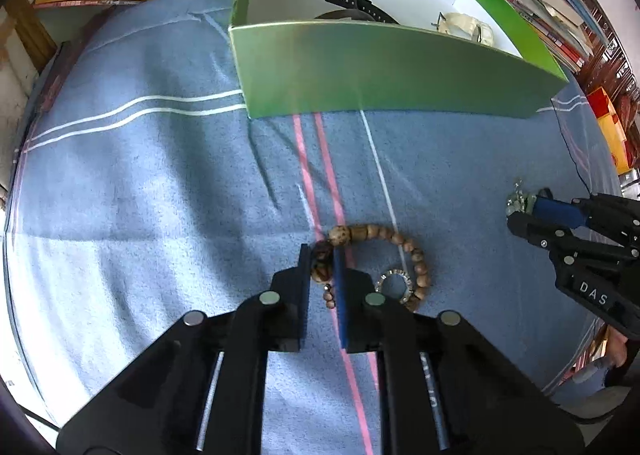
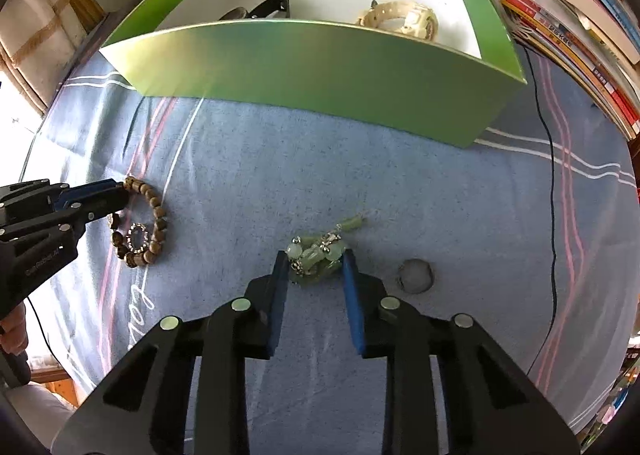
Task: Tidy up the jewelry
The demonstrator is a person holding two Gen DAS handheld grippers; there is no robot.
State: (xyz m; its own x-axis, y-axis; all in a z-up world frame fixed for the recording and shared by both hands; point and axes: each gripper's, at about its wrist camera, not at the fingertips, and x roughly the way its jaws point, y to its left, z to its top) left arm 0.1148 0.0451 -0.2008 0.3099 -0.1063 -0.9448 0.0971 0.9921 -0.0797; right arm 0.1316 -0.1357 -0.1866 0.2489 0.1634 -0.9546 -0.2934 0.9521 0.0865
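Evidently the left gripper (image 1: 323,267) had pinched the wooden bead bracelet (image 1: 384,251) at its near beads, a sparkly ring (image 1: 394,287) lying inside the loop. The right gripper (image 2: 316,267) straddled the jade bracelet (image 2: 318,255), jaws apart. Both strands looked light, limp and slippery; the green box (image 2: 320,67) stood beyond.

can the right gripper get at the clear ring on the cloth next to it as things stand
Probably not right now. The right gripper has its fingers around the green bead bracelet, so it is occupied. The clear ring lies close on its right side on the blue cloth, with nothing on it.
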